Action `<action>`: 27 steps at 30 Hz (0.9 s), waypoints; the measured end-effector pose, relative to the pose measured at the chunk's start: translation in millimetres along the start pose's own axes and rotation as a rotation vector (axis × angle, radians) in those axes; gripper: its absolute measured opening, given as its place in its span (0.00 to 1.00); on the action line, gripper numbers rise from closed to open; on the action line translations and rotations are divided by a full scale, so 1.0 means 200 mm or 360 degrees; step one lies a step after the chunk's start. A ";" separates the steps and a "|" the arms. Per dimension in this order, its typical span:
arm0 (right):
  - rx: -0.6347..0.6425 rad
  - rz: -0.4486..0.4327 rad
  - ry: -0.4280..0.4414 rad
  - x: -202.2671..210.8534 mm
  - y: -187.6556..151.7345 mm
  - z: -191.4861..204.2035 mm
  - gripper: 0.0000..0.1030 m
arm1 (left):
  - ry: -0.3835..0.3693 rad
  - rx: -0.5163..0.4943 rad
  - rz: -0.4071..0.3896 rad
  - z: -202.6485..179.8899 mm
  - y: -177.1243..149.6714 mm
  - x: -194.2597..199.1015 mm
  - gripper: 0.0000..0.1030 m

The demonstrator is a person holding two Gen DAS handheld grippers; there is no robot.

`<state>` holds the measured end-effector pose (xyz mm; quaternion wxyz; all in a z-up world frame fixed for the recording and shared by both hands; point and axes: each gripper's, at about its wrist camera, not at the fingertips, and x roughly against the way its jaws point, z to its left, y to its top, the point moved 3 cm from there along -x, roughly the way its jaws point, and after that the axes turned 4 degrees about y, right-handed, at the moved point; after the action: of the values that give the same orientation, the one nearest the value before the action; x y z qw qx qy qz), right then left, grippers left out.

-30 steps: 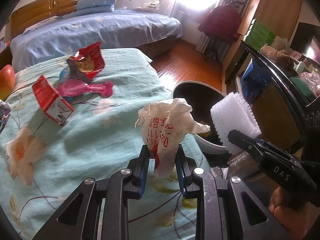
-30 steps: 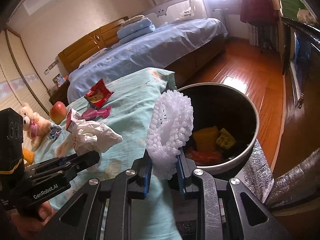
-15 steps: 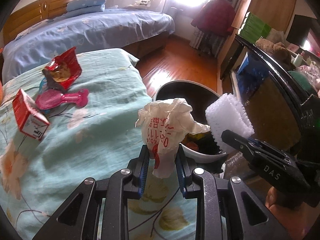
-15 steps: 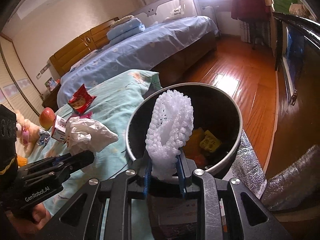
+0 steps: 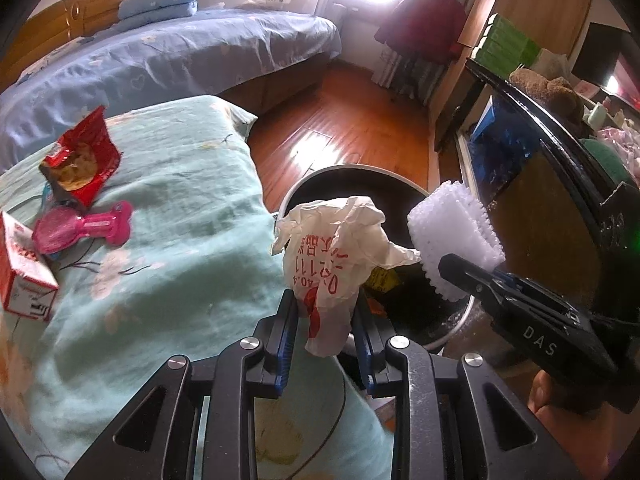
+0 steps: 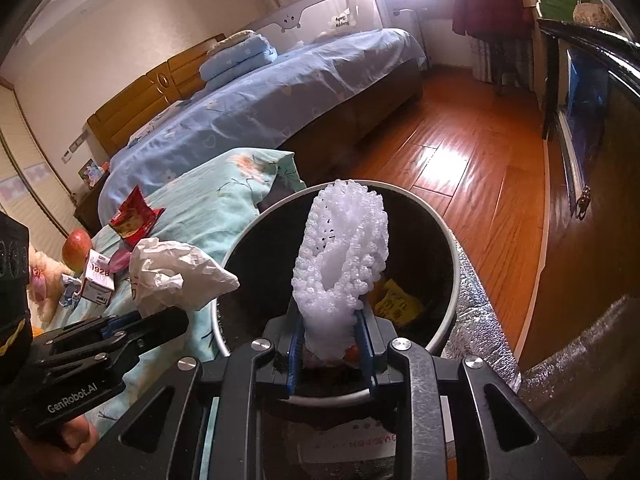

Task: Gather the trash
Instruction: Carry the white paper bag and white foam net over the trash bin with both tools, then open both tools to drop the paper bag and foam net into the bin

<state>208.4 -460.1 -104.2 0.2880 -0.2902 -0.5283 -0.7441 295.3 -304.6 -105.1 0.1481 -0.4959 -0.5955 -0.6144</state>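
**A:** Start at the left. What do you have on the quilt?

**B:** On my left camera, a red-and-white box sits at the far left of the teal quilt. Just beside it lies a pink brush, and behind that an open red wrapper. My right camera also shows an apple past the box.

**A:** And the left gripper?

**B:** The left gripper is pinching a crumpled bag, white with red print. Its blue pads press the bag's lower part from both sides, and the rest stands up above the fingers. The bag hangs over the quilt's edge, at the near rim of the bin.

**A:** Where is the bin?

**B:** On the wood floor, right against the quilt's corner. It is round and dark inside with a pale rim. I see a yellow scrap and something orange-red at the bottom.

**A:** The right gripper?

**B:** The right gripper is clamped on a white foam net. The net stands upright between the pads, directly above the bin's opening. From the left camera it sits just right of the bag, the two close but apart.

**A:** Anything further right?

**B:** Silver bubble wrap lies beside the bin, and a dark cabinet stands at the right edge.
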 end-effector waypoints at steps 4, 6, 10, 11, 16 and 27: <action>-0.0010 0.0012 -0.0003 -0.02 0.01 -0.02 0.25 | 0.0002 -0.0012 0.0017 -0.02 0.03 -0.05 0.25; -0.0016 0.0019 0.0002 -0.03 0.02 -0.03 0.25 | -0.0007 -0.0015 0.0025 -0.03 0.03 -0.07 0.25; -0.0023 0.0028 0.0000 -0.05 0.03 -0.04 0.25 | -0.0008 -0.0007 0.0033 -0.04 0.05 -0.08 0.26; -0.0025 0.0030 -0.0001 -0.05 0.03 -0.04 0.25 | -0.0007 -0.0008 0.0033 -0.04 0.05 -0.09 0.26; -0.0029 0.0043 -0.0002 -0.07 0.04 -0.05 0.25 | -0.0012 -0.0017 0.0037 -0.06 0.06 -0.10 0.26; -0.0095 0.0026 -0.0003 -0.06 0.05 -0.10 0.47 | -0.0014 -0.0019 0.0020 -0.04 0.04 -0.06 0.56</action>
<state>221.7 -480.7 -112.4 0.2848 -0.3037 -0.5039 -0.7568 303.3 -319.4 -108.7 0.1464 -0.5032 -0.5893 -0.6149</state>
